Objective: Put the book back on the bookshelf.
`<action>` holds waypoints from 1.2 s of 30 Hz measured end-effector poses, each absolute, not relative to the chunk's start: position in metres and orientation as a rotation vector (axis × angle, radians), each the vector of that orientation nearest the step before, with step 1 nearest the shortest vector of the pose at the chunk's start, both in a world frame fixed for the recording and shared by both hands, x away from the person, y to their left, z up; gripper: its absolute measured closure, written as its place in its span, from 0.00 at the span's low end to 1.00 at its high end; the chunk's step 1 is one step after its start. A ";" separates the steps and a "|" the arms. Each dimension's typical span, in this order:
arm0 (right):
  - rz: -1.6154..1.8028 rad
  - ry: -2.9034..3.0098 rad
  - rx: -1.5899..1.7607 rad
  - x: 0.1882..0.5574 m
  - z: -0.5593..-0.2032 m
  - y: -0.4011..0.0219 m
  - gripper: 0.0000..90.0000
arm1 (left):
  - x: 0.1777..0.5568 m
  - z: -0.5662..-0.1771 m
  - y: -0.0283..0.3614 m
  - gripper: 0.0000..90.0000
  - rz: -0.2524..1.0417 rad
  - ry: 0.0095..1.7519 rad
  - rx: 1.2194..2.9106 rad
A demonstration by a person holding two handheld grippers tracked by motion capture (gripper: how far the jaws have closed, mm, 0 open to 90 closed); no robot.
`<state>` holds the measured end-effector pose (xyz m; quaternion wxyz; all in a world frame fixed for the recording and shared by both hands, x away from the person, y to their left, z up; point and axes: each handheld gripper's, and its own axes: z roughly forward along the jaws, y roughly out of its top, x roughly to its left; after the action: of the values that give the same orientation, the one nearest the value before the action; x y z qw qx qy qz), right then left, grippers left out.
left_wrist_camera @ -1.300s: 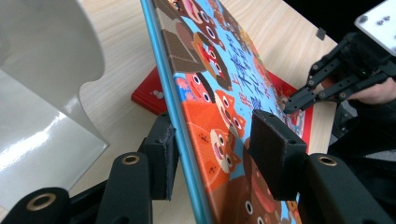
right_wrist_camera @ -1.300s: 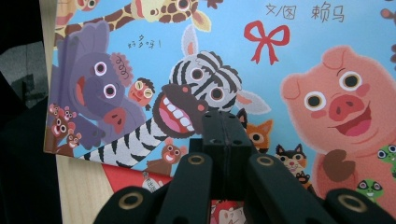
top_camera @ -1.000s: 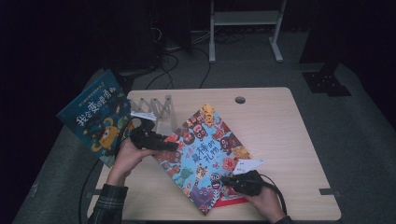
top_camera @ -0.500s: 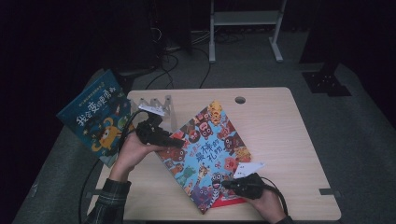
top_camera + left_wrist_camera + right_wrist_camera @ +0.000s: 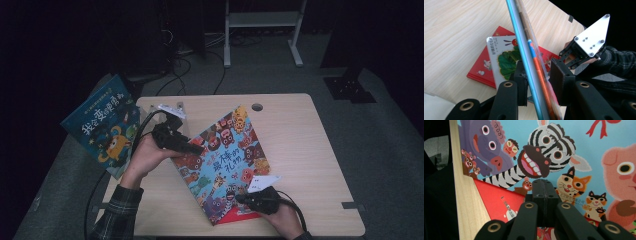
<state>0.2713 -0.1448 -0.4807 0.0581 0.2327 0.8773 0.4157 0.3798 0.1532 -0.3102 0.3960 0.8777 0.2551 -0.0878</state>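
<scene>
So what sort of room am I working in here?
Probably a lab or recording studio: a pale wooden table with picture books, grey carpet with loose black cables, a white metal stand, dark surroundings.

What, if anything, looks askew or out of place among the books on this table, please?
The colourful animal book is tilted up off the stack below, its edge between the jaws of the left gripper, which have just been closing. A blue book hangs off the table's left edge. The shut right gripper rests at the stack's near corner.
</scene>
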 end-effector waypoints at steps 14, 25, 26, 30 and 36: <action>1.211 2.685 0.704 0.273 -0.484 -0.141 0.79 | 0.374 -0.285 0.140 0.85 -0.186 0.617 2.298; 1.296 2.323 0.959 0.297 -0.466 -0.220 0.42 | 0.362 -0.261 0.135 0.90 -0.131 0.571 2.363; 1.295 2.280 0.986 0.299 -0.465 -0.227 0.39 | 0.361 -0.260 0.135 0.90 -0.129 0.573 2.363; 1.205 2.144 1.108 0.312 -0.468 -0.250 0.22 | 0.357 -0.252 0.132 0.90 -0.109 0.553 2.374; 1.023 2.097 1.329 0.342 -0.483 -0.270 0.08 | 0.353 -0.241 0.127 0.90 -0.085 0.533 2.394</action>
<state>0.3423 -0.2698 -0.4829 0.2262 0.4822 0.7606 0.3711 0.3528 0.1274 -0.2411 0.3372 0.9184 0.2046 -0.0326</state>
